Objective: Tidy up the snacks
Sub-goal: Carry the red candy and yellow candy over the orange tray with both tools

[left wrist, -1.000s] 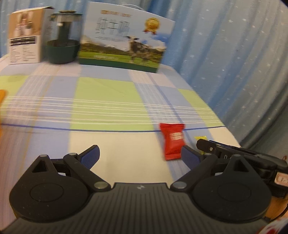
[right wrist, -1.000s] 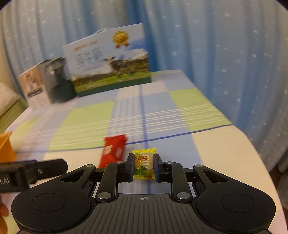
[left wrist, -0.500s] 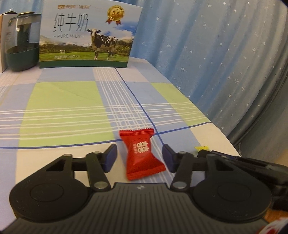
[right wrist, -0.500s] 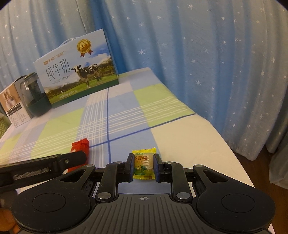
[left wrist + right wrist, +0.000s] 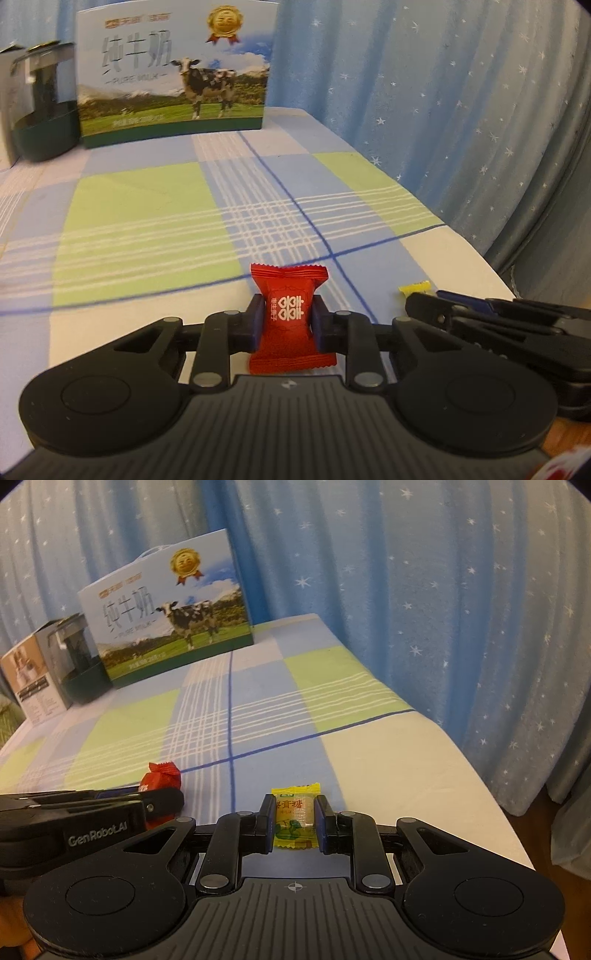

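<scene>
Left gripper (image 5: pixel 287 320): fingers (image 5: pixel 255 322) have just been closing, now pinched onto the red candy (image 5: pixel 290 320), pads pressing both sides of the wrapper. Candy sits upright between them near the worktop's (image 5: pixel 140 221) near edge, white double-character print facing the camera.

Right gripper (image 5: pixel 294 821): fingers (image 5: pixel 266 825) narrow, clamped on the yellow candy (image 5: pixel 295 819), also near the near edge, toward the right side of the worktop. In the left wrist view only the yellow candy's tip shows past the right gripper's black fingers. The 2 grippers are side by side, close together.

Worktop is covered in a checked cloth (image 5: pixel 258 701) of blue, green and white.

At the far edge: milk carton box (image 5: pixel 177 70) with a cow picture, upright. Left of it, just beside, a dark green container (image 5: pixel 44 107) with a clear top, then a small cardboard box (image 5: pixel 33 679).

Behind everything, a blue star-print curtain (image 5: pixel 406 590).
</scene>
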Available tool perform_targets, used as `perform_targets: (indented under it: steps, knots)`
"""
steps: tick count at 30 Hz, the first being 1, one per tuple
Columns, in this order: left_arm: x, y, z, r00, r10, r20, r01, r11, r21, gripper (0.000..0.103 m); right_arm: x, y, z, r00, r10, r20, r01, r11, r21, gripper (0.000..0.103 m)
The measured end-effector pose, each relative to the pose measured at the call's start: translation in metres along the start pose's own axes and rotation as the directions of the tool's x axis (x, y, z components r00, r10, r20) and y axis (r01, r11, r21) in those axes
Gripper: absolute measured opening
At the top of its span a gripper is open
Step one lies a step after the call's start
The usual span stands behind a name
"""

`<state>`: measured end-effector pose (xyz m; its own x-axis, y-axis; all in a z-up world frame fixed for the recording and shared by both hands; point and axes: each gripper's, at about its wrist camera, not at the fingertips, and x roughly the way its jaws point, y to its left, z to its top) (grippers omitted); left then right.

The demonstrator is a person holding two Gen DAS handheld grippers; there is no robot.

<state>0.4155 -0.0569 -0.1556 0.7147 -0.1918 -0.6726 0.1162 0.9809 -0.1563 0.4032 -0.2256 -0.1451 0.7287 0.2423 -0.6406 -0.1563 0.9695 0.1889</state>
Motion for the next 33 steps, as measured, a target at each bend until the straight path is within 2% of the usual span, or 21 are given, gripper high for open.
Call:
perform_targets:
  steps: [8,13,24,33]
  knots:
    - [-0.036,0.006,-0.018,1.000,0.017,0.003,-0.017,1.000,-0.023,0.023,-0.015,0.015,-0.007,1.000,-0.009,-0.006,0.008,0.997,-0.071,0.022]
    - [-0.068,0.007,-0.026,1.000,0.015,0.005,-0.015,0.999,-0.052,0.023,-0.038,0.019,-0.013,1.000,-0.011,-0.006,0.010,0.997,-0.076,0.022]
    - [-0.161,0.000,-0.063,1.000,0.013,0.011,-0.012,0.994,-0.106,0.023,-0.123,0.026,-0.024,0.998,-0.017,0.057,0.018,0.999,-0.028,0.022]
    - [-0.240,-0.009,-0.096,1.000,0.023,0.021,-0.020,0.993,-0.113,0.023,-0.197,0.058,-0.063,0.998,0.019,0.056,-0.019,1.000,0.010,0.022]
